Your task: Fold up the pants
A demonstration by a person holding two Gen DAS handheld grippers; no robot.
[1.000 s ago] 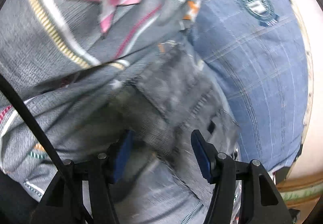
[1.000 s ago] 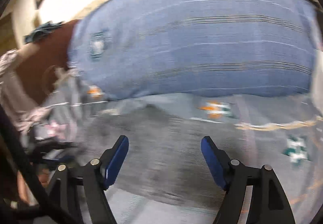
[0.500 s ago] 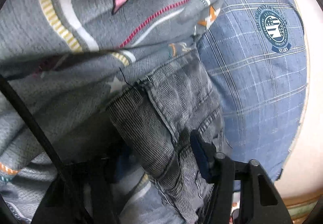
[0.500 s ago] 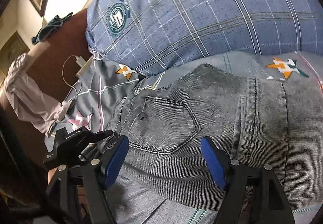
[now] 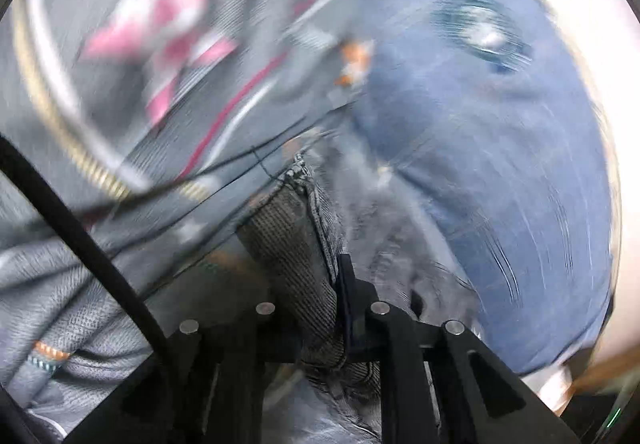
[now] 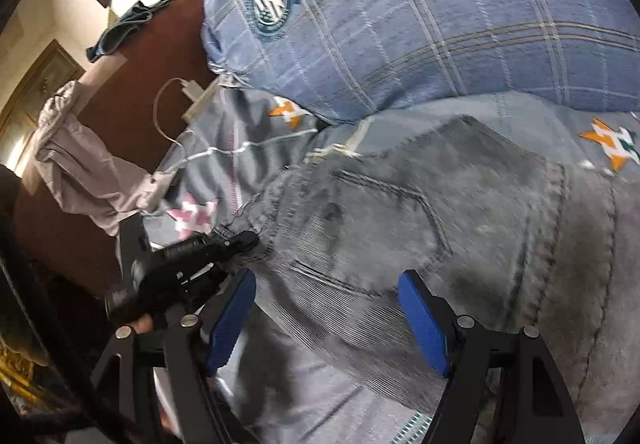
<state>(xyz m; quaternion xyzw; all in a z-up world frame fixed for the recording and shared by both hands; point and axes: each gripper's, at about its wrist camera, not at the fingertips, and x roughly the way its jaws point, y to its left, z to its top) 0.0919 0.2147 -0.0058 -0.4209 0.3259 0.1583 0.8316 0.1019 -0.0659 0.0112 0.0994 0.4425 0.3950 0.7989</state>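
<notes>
Moved: left gripper (image 5: 320, 308) jaws, wide a second ago, closing on the pants (image 6: 460, 228) corner
Right gripper (image 6: 326, 318): wide open, empty, above the pocket
Pants: on patterned bedspread (image 6: 224, 148), beside blue pillow (image 6: 420, 16)

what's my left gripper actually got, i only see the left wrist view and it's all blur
Observer: In the right wrist view the left gripper is closing on the edge of the grey jeans, denim between its fingers.
Operator: where's the right gripper
Observer: The right gripper hangs open over the jeans, just below the back pocket, gripping nothing.
Operator: anything near the bed edge
Observer: A white charger cable lies on the brown surface beside the bedsheet, above your left gripper in that view.
</notes>
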